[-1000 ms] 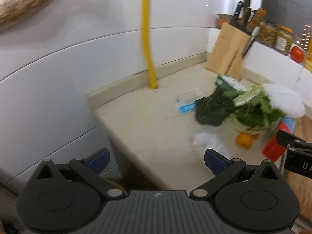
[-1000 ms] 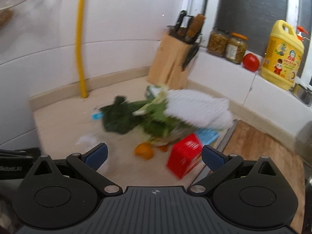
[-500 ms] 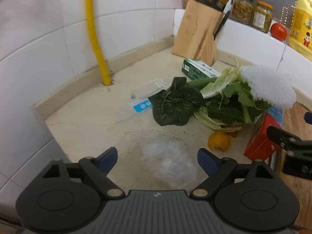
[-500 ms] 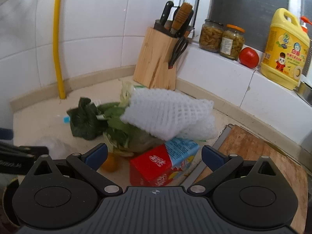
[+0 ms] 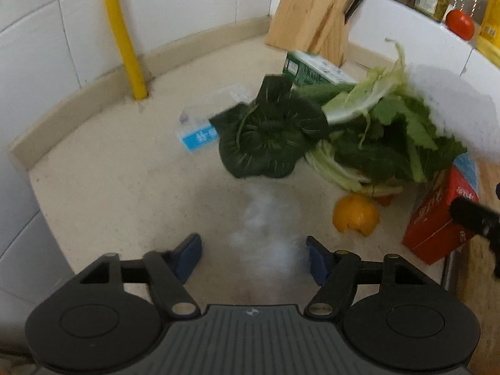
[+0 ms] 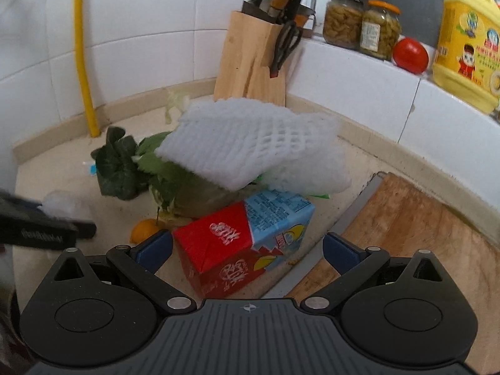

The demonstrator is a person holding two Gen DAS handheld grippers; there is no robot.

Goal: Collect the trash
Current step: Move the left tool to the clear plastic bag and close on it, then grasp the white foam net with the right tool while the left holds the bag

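Observation:
Trash lies piled on a beige counter. A crumpled clear plastic film sits between the blue pads of my left gripper; its jaws are closing and the pads are not pressing on it. A red and blue drink carton lies between the fingers of my right gripper, which is open. Behind the carton are leafy greens, a white foam net, an orange peel, a green carton and a clear wrapper with a blue label.
A wooden knife block stands in the corner beside a yellow pipe. Two jars, a tomato and a yellow detergent bottle line the ledge. A wooden cutting board lies to the right.
Both grippers came forward and down toward the pile. The left jaws narrowed around the plastic film. The red carton now sits between the right fingers.

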